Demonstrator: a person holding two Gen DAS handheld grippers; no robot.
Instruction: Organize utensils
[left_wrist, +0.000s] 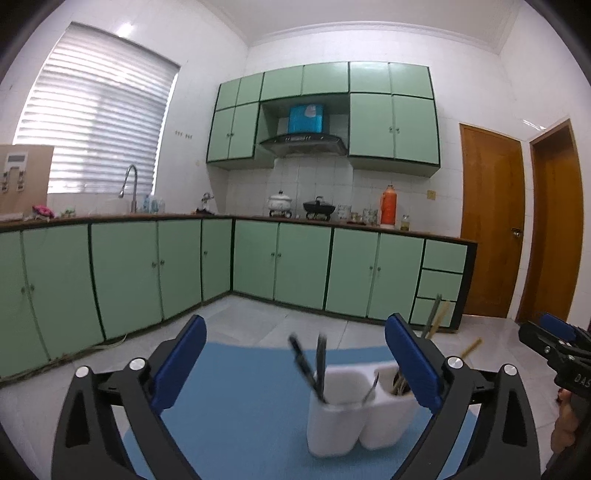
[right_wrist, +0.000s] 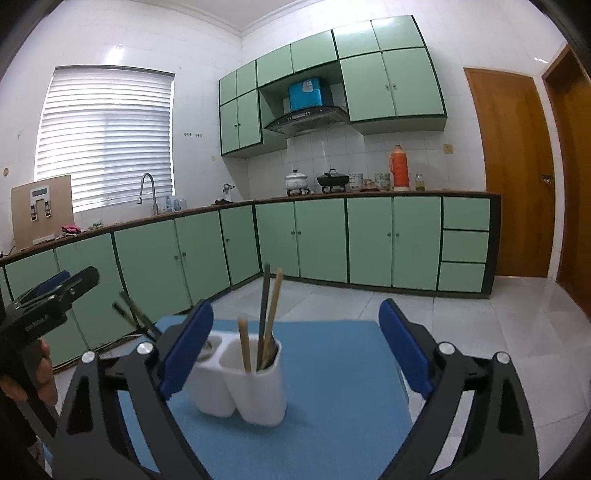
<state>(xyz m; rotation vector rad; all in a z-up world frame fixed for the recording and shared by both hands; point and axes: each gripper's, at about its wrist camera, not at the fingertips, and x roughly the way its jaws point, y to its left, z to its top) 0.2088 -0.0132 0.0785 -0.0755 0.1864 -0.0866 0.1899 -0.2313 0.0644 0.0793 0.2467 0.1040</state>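
Green cabinets (right_wrist: 207, 254) line two walls. On the counter (right_wrist: 369, 194): orange flask (right_wrist: 399, 168), white pot (right_wrist: 296, 181), black wok (right_wrist: 332, 180). Faucet (right_wrist: 147, 192) beneath blinds (right_wrist: 107, 136). Wooden door (right_wrist: 513, 173) right.

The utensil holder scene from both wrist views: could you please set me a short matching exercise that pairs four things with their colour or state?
Things:
1. utensil holder
2. mat
3. left gripper
4. thermos

Colour or state:
A. orange, on the counter
B. open, holding nothing
C. white, two compartments with utensils upright
D. blue, under the holder

Pairs: 1-C, 2-D, 3-B, 4-A
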